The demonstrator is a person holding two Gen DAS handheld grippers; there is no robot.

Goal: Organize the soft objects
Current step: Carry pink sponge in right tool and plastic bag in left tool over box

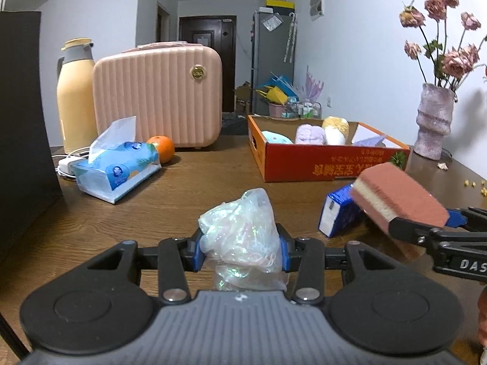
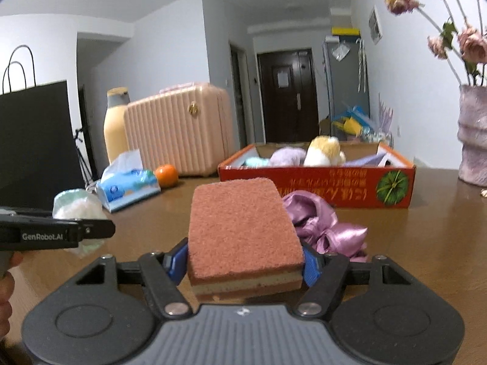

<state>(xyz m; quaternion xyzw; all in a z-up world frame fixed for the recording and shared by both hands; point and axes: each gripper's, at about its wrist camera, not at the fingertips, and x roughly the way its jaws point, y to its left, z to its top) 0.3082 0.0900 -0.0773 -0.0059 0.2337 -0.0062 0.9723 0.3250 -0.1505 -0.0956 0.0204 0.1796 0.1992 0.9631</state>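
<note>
Grippers hold one sponge point(image 2: 245, 237), one bag point(image 1: 243, 231); box point(image 1: 331, 164) holds perhaps four.

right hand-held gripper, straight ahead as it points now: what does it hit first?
The right hand-held gripper, shut on the sponge, would probably first meet the purple satin cloth just ahead on its right, then the red cardboard box. Depth is unclear; it may clear the cloth.

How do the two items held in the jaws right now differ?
The left gripper holds a crumpled, translucent, iridescent plastic bag; the right gripper holds a sponge, opaque, reddish-brown and block-shaped. The bag is shapeless, the sponge layered with flat faces. Both are soft, clamped between blue pads, outside the red box.
</note>
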